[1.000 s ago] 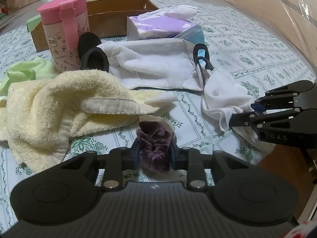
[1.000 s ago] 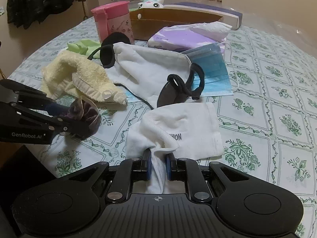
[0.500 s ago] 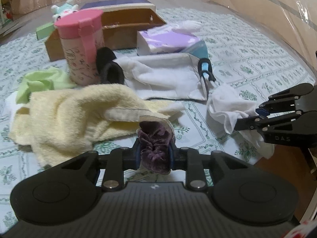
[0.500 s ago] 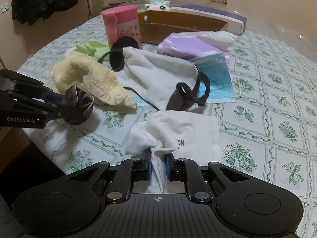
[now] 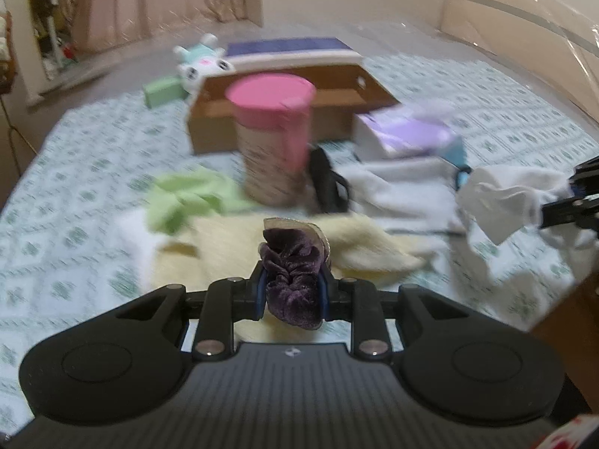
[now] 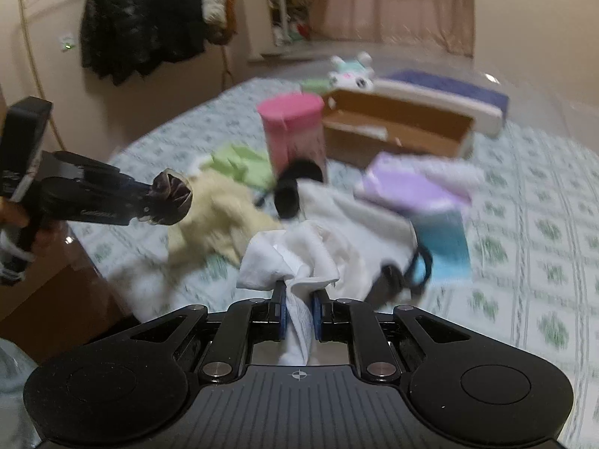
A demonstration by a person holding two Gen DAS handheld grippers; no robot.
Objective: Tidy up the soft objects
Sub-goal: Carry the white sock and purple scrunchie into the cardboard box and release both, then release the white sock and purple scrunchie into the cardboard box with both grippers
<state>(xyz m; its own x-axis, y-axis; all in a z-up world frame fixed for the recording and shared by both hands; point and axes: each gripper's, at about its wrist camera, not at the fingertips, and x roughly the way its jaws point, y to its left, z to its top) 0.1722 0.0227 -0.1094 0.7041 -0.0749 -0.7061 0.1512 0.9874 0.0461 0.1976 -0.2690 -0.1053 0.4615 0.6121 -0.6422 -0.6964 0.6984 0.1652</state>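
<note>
Left-wrist and right-wrist views of a table spread with a green-patterned tablecloth [image 5: 75, 172]; both pictures were blurred. The left gripper [image 5: 293, 292] was clamped on a dark purple scrunchie [image 5: 294, 280], which bulged out above and below the pads and hung clear of the table, over a pale yellow towel [image 5: 359, 247]. In the right-wrist view the same scrunchie [image 6: 170, 198] showed at the tip of the left gripper [image 6: 149, 202], held in a hand [image 6: 15, 220] at the left edge.

The right gripper [image 6: 298, 312] was clamped on a white sock [image 6: 288, 262], whose bunched cloth rose above the pads while a narrow fold hung down between them. In the left-wrist view the sock [image 5: 501, 202] dangled from the right gripper [image 5: 550, 205] at the right edge, above the table's near edge.

On the table behind lay a light green cloth [image 5: 187, 198], a cup with a pink lid [image 5: 273, 142], a black item [image 5: 325, 187] just beside the cup, a white cloth [image 5: 397, 194], a purple tissue pack [image 5: 408, 131] and a blue face mask [image 6: 445, 247]. Farther back stood an open brown cardboard box [image 5: 337, 112], with a small plush toy [image 5: 198, 63] and a green block [image 5: 164, 91] near its left end. A dark coat [image 6: 138, 26] hung on the wall.
</note>
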